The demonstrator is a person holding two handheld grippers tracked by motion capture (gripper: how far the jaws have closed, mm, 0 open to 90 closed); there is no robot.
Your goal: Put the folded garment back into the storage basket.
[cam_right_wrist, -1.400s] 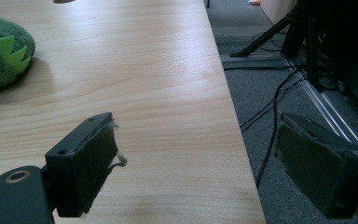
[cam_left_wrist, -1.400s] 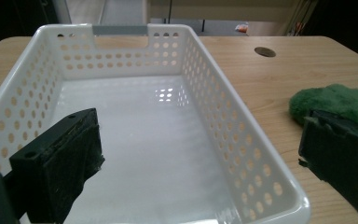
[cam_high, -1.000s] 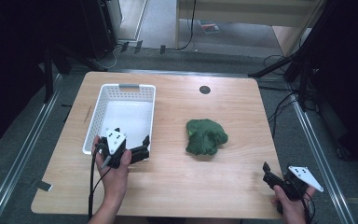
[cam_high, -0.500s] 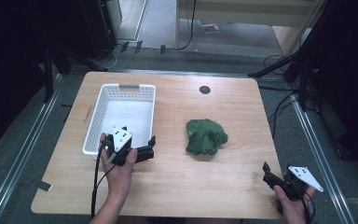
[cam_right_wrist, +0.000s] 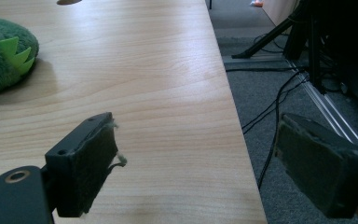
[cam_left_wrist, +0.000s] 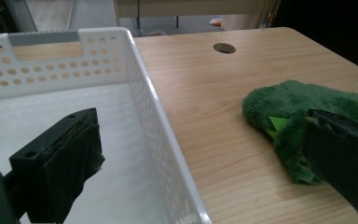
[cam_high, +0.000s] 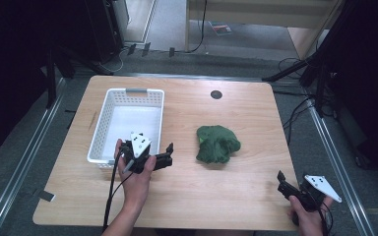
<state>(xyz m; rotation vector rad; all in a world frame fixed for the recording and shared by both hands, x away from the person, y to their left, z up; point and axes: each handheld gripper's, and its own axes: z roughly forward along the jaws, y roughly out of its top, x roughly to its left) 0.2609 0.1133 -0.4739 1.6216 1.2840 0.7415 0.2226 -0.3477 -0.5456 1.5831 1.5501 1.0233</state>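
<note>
- The left gripper (cam_high: 166, 155) is over the desk (cam_high: 256, 187), just beside the near right corner of the basket (cam_high: 109, 117), and a hand (cam_high: 135, 169) holds it from the near edge.
- Its jaws are wide apart and grip nothing. In the left gripper view one jaw is over the inside of the basket and the other is on the side of the toy, so the right wall of the basket lies between them.
- The toy (cam_high: 217, 143) is a green plush lying flat on the desk, a little to the right of the middle. It is near the left gripper but apart from it, and it has small light green spikes (cam_left_wrist: 277, 125) on one side.
- In the left gripper view the far jaw covers a part of the toy; I cannot tell if it touches the plush.
- The basket is white with small holes in its walls. It stands on the left half of the desk, with one short side toward the near edge and a grey handle (cam_high: 136, 90) at the far side. Nothing lies in the part of it that shows.
- The right gripper (cam_high: 286, 184) is at the near right corner of the desk, well apart from the toy, and a hand (cam_high: 307, 220) holds it there.
- Its jaws are also wide apart and hold nothing. In the right gripper view one jaw is over the wood and the other is beyond the right edge, over the grey floor (cam_right_wrist: 279, 70).
- A round dark hole (cam_high: 216, 94) is in the desk near the far edge.
</note>
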